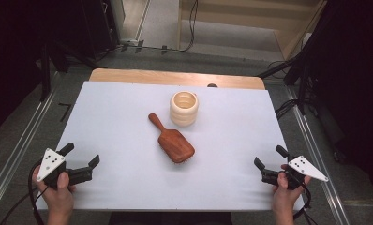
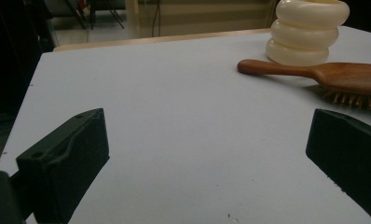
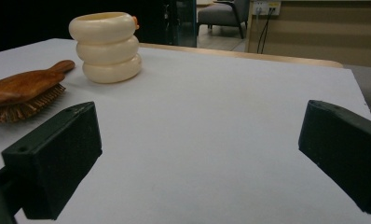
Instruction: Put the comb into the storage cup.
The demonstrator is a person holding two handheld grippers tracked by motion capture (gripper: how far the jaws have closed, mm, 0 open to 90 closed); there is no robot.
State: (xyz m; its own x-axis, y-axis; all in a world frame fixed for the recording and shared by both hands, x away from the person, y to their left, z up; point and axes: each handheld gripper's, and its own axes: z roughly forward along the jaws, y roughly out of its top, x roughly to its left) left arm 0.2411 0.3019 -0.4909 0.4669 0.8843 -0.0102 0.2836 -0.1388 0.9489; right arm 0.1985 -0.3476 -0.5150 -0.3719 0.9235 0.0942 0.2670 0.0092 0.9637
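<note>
Down at the near left corner of the white table (image 1: pixel 128 187) the left gripper (image 1: pixel 81 158) sits with its jaws spread wide and nothing between them, and at the near right corner the right gripper (image 1: pixel 270 159) is parted just the same, gripping nothing, each in a hand at the table's near edge. Out in the middle lies a reddish-brown wooden hairbrush (image 1: pixel 173 140), bristles down, handle angled toward the far left. Just beyond it stands a cream holder (image 1: pixel 184 108) shaped like three stacked rings, open at the top, close beside the brush handle.
</note>
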